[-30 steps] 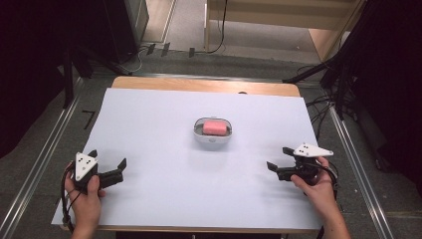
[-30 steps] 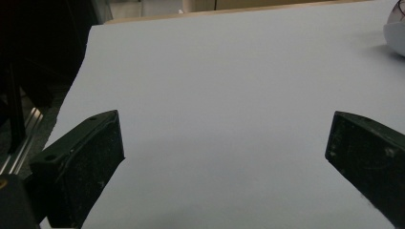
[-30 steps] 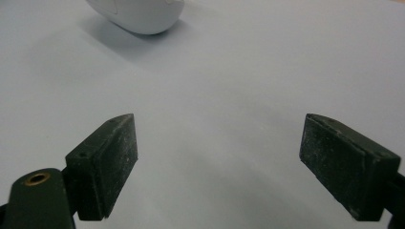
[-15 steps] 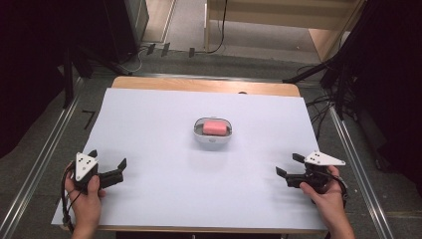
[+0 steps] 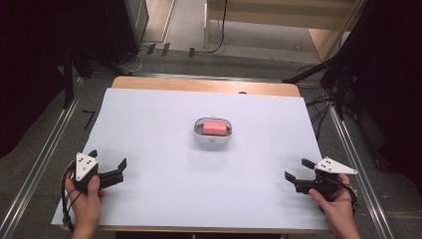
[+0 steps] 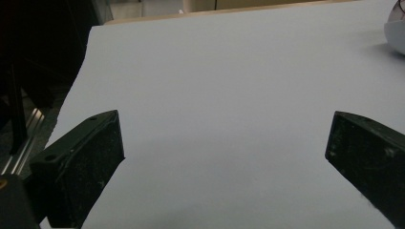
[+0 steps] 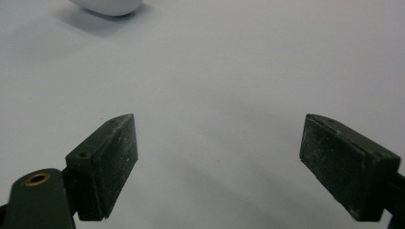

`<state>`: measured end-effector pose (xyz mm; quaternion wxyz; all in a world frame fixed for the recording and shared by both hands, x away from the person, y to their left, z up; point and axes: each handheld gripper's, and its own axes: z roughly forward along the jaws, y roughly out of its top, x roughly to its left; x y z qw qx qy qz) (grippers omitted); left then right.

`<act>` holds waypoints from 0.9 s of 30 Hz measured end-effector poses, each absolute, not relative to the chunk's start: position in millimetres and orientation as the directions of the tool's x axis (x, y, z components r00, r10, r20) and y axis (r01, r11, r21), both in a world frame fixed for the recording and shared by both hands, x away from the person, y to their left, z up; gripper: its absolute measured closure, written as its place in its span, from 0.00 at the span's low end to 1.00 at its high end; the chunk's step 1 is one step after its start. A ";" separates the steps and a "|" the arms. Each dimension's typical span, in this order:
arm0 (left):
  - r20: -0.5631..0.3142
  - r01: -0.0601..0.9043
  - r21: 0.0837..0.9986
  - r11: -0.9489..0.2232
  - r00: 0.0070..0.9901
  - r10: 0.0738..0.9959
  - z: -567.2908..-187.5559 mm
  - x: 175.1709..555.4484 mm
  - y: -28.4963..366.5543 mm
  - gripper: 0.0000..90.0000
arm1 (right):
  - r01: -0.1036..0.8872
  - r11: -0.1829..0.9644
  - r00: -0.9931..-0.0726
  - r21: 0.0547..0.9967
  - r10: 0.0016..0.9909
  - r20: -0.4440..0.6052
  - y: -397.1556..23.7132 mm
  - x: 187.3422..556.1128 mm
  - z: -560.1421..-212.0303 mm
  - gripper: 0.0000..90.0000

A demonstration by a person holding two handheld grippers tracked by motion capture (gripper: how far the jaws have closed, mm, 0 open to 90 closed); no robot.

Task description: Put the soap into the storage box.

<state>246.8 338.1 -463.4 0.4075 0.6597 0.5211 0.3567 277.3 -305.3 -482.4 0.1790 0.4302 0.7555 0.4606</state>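
A small white dish (image 5: 213,138) stands in the middle of the table and holds a pink block (image 5: 215,127). My left gripper (image 5: 107,158) rests near the table's front left corner, open, with nothing between its jaws. Near the front right corner my right gripper (image 5: 298,169) is open and empty too, held low over the sheet. In the left gripper view (image 6: 224,143) the dish's edge (image 6: 395,36) shows at the far top right. The dish's white underside (image 7: 107,6) peeks in at the top of the right gripper view (image 7: 217,143).
A pale sheet (image 5: 164,164) covers most of the wooden table (image 5: 199,84). Metal rails (image 5: 40,154) run along both sides. Cables and dark stands (image 5: 338,84) crowd the floor at the right; a wooden cabinet (image 5: 278,20) stands beyond the table.
My right gripper has drawn back toward the table's front right corner and dropped lower. The left gripper and the dish have stayed where they were.
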 end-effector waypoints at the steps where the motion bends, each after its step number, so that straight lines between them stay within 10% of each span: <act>1: 0.046 0.397 0.909 -0.125 0.203 0.978 -463.4 246.7 338.1 0.00 | 0.484 0.203 -0.563 0.851 0.817 0.126 -307.0 276.1 -482.5 0.15; 27: 0.042 0.401 0.908 -0.122 0.201 0.979 -463.4 247.1 338.1 0.00 | 0.476 0.125 -0.409 0.871 0.908 0.093 -327.5 243.1 -487.2 0.15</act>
